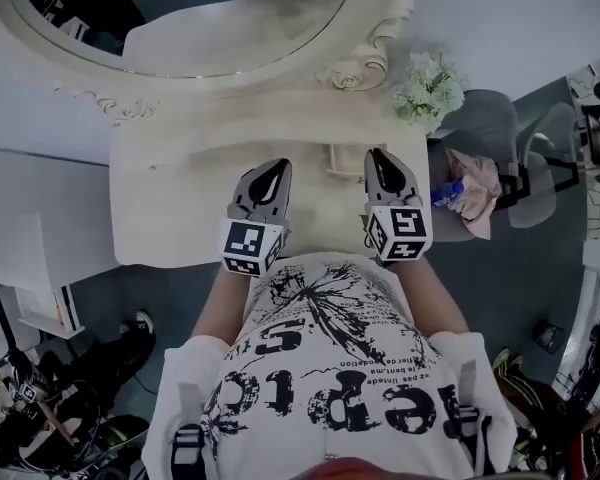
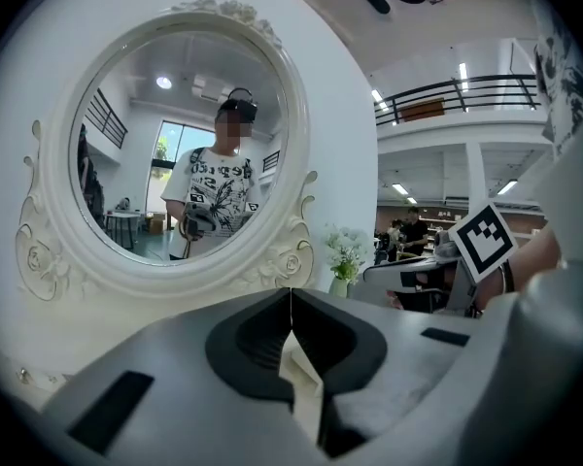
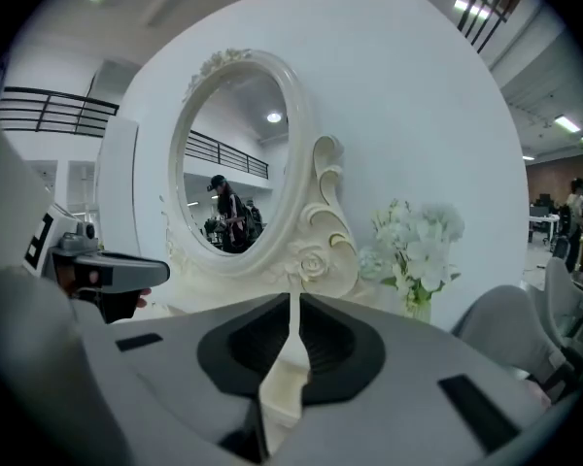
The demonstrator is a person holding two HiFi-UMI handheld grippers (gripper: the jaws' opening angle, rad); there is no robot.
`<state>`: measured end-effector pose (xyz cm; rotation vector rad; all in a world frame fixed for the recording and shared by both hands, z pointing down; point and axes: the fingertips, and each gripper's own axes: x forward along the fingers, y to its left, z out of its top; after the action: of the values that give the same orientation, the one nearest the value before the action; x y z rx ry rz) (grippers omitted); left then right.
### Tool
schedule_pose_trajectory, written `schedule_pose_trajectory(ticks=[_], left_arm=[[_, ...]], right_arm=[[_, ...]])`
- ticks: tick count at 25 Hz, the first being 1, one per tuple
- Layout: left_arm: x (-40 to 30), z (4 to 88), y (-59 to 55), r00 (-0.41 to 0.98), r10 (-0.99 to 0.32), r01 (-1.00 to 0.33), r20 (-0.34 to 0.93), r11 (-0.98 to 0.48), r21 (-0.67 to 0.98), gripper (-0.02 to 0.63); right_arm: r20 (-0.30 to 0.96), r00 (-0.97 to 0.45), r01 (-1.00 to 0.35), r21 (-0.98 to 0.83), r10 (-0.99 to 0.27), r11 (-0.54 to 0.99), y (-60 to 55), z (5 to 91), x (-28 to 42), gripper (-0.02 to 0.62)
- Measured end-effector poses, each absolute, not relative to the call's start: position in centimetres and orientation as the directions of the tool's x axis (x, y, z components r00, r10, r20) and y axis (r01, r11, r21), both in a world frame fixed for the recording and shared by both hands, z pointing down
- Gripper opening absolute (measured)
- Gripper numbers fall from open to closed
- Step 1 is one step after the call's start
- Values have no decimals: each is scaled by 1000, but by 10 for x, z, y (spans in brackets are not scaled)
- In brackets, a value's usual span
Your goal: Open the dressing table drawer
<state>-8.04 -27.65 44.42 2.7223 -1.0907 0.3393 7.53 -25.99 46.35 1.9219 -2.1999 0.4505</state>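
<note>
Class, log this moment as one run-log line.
left gripper: shut, empty | right gripper: barely open, empty | both over dressing table | drawer: out of view

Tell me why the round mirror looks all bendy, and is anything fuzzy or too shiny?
Left gripper view: the wide lens bulges the mirror, the corners go black, and the reflected face is a blur patch added afterwards. Right gripper view: same bulge, and the ceiling lights glow bright. Head view: flat, dim light, no strong glare, and the table edges stay nearly straight.
</note>
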Motion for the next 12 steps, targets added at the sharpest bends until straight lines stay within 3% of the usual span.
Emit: schedule_pose_trajectory(ticks=[6,12], left_arm=[[-86,423,-286,691,-681,-710,242,-702,49,20],[-90,409,-294,683,-698,-721,215,-691,48,20]], right_arm=[[211,-132,-991,-53,-968,124,-263,432,79,20],[174,-159,-987,-35,-972,155,-267,423,74,17]])
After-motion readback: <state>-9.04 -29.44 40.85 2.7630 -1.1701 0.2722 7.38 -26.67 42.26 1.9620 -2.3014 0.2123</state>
